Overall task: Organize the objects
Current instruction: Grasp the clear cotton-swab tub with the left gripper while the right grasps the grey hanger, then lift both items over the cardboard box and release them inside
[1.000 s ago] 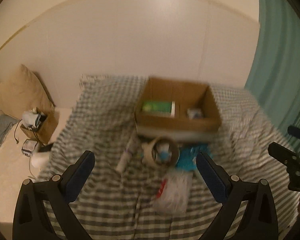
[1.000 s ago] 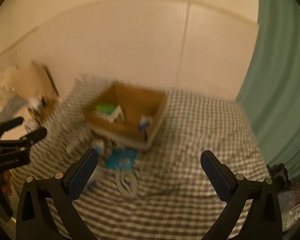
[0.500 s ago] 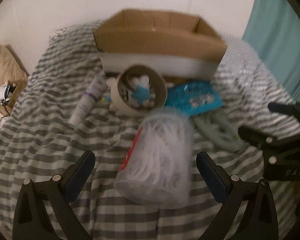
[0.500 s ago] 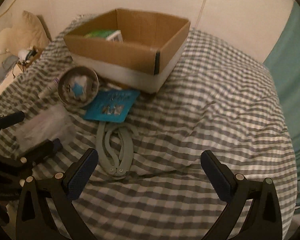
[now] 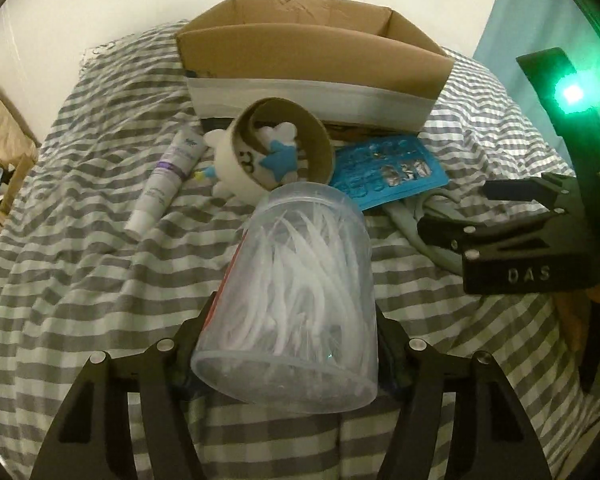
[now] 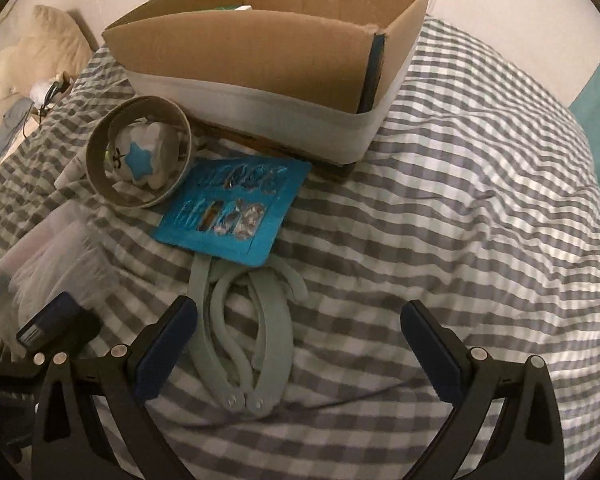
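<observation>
The left gripper (image 5: 288, 344) has its jaws closing around the tub (image 5: 300, 288), a clear plastic one full of white picks lying on its side on the bed (image 5: 80, 280). The tub sits between the jaws; whether the pads already press its wall is hard to tell, since the tub hides them. To do this grasp well, close squarely across the tub's round wall near its wide end, gently enough not to buckle the thin plastic, and lift it level so it cannot roll out before it goes over the box (image 5: 312, 60).

The right gripper (image 6: 296, 344) hangs with its jaws spread and nothing between them, just above the grey-green hangers (image 6: 252, 344). It should come down astride the joined end and pinch there.

Counted on the bed: one box, one tub, one tape roll (image 6: 138, 156) with one plush toy (image 6: 140, 156) tucked inside it, one tube (image 5: 164, 176), one blue card (image 6: 232, 212). The hangers look like two folded together. The box holds at least one green item, barely visible.
</observation>
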